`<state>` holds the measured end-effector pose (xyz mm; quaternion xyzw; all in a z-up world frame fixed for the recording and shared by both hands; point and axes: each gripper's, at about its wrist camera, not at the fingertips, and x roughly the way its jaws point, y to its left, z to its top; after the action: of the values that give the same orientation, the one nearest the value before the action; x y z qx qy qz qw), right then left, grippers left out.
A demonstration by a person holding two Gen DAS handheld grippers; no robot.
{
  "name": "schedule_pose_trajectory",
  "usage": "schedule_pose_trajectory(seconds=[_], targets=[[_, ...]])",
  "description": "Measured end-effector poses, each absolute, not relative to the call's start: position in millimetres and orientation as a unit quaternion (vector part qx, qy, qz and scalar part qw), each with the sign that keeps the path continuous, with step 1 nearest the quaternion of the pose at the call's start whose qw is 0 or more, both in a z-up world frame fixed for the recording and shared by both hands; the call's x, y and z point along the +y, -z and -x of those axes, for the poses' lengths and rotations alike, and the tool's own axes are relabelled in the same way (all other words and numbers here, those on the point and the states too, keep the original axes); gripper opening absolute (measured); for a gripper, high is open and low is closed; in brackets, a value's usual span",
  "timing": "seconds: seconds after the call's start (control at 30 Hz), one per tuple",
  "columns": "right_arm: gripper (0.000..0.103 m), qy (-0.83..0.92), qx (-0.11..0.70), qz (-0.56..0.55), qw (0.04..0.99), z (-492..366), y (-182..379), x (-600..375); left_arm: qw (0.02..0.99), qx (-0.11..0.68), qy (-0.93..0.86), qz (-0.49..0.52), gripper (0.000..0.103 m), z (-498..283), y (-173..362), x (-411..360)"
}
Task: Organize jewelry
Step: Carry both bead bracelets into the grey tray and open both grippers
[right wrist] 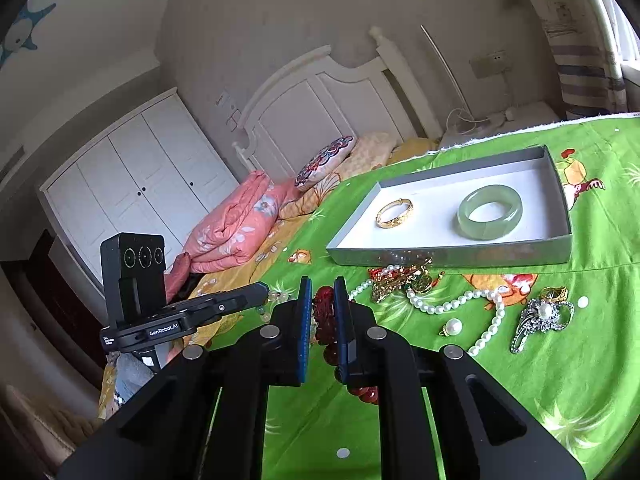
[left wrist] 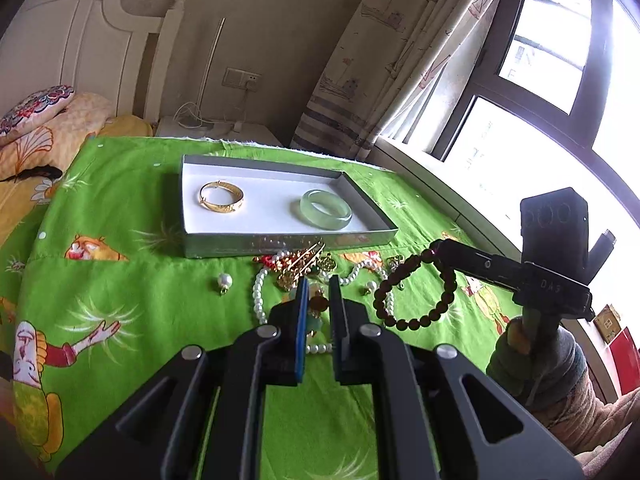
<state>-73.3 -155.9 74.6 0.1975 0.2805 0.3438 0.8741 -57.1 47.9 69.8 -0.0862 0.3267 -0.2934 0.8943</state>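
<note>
Right tool [right wrist: 322,312]: we see it clamped on dark bead bracelet [left wrist: 416,292], hanging above bedspread [left wrist: 120,208].
Left tool [left wrist: 318,300]: closed w/ small charm [left wrist: 318,304] pinched.
Tray [left wrist: 224,242]: 12 o'clock of tools; holds gold bangle [left wrist: 221,197] + jade bangle [left wrist: 326,209], apart.
In the way: pearl strand [right wrist: 452,304], gold pile [left wrist: 300,266] at tray's near wall; brooch [right wrist: 540,318] at 3 o'clock.

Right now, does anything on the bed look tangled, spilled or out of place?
Yes. In front of the tray, the pearl necklace lies knotted with gold charm pieces in one heap, with a loose pearl pendant and brooch scattered nearby. Only the gold bangle and jade bangle sit in the tray.
</note>
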Motion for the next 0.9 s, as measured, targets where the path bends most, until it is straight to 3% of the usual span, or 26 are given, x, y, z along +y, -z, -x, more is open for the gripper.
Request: schedule_pose_trajectory(seconds=[0.47, 0.73, 0.87, 0.9], targets=[[0.009, -0.285, 0.253, -0.201, 0.903, 18.9, -98.7, -178.9, 0.894, 0.336, 0.293, 0.056, 0.009, -33.2, -105.3, -6.5], [0.01, -0.207, 0.26, -0.194, 0.923, -37.6, -97.4, -201.2, 0.895, 0.374, 0.236, 0.063, 0.009, -115.4, -79.6, -26.3], [0.014, -0.216, 0.289, -0.173, 0.916, -39.2, -85.2, -193.9, 0.89, 0.398, 0.217, 0.058, 0.009, -139.0, -59.1, -27.4], [0.023, -0.217, 0.297, -0.155, 0.917, -36.1, -82.0, -187.5, 0.889, 0.401, 0.214, 0.06, 0.009, -141.7, -55.8, -26.4]])
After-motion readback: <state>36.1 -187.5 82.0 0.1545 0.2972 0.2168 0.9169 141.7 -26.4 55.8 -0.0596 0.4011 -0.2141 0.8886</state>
